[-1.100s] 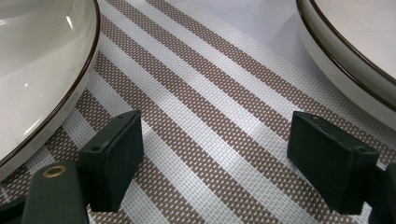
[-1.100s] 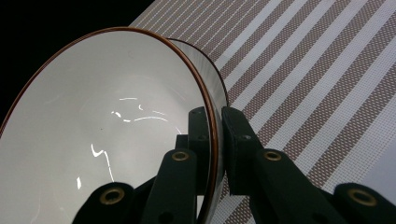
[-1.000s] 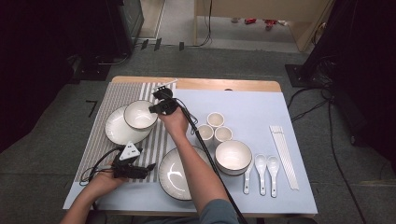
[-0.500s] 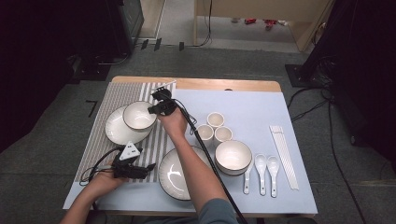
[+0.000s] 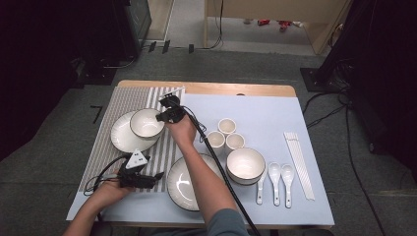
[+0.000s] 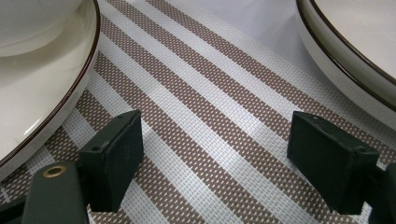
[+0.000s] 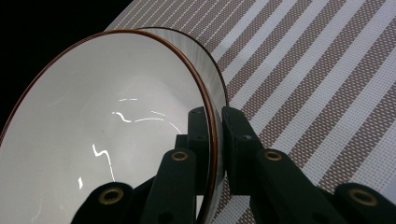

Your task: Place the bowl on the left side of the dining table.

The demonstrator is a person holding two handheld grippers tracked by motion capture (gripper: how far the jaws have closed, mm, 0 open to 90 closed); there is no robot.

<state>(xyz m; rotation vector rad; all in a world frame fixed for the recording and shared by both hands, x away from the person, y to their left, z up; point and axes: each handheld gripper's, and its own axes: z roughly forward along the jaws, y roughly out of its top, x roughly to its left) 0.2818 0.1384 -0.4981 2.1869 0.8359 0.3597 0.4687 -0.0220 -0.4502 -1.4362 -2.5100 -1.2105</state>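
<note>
A white bowl [image 5: 145, 123] with a brown rim stands on a white plate [image 5: 119, 140] on the striped placemat [image 5: 110, 108]. My right gripper [image 5: 161, 118] reaches in from the bowl's right side and is shut on its rim. In the right gripper view the bowl [image 7: 107, 135] tilts, with one jaw inside its wall and one outside, and the right gripper [image 7: 215, 119] pinches it. My left gripper [image 5: 157, 175] lies low over the mat's near end. In the left gripper view, that gripper [image 6: 215, 154] is open over bare stripes.
A large plate [image 5: 178, 189] lies near the front edge, right of the left gripper. Three small cups [image 5: 226, 126], a second bowl [image 5: 245, 163], three spoons [image 5: 274, 178] and chopsticks [image 5: 299, 162] lie on the pale cloth at right. A cable [image 5: 221, 172] runs along the right forearm.
The right gripper has shifted very slightly toward the near side while keeping hold of the bowl's rim. The left gripper has not moved.
</note>
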